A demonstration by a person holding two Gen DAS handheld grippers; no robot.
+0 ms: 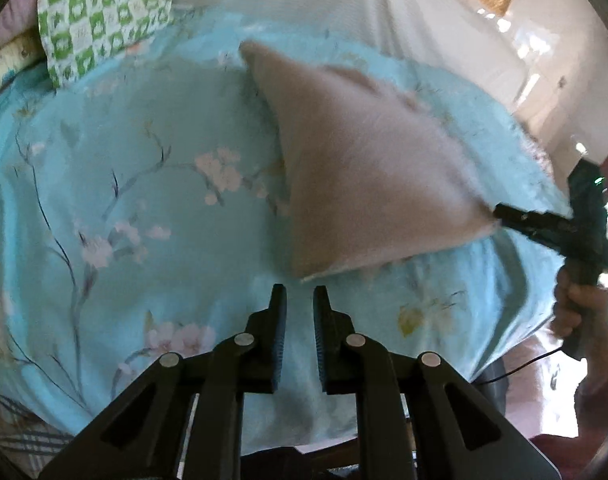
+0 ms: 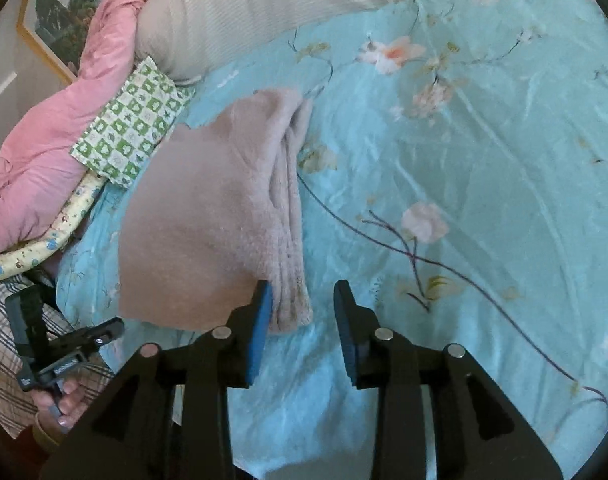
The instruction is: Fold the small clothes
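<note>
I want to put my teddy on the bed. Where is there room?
Bare blue sheet lies right of the beige garment. It is crowded on its other side: the green checked cloth and pink quilt.

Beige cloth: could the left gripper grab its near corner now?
Probably yes: the cloth lies just ahead of the left gripper, only bare bedspread between them, though its nearly closed jaws must open wider first.

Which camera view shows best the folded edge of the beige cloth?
The right wrist view. There the beige cloth lies close and sharp, and its stacked folded layers run along its right side down to the right gripper. In the left wrist view the cloth is blurred, and the folded layers cannot be seen.
</note>
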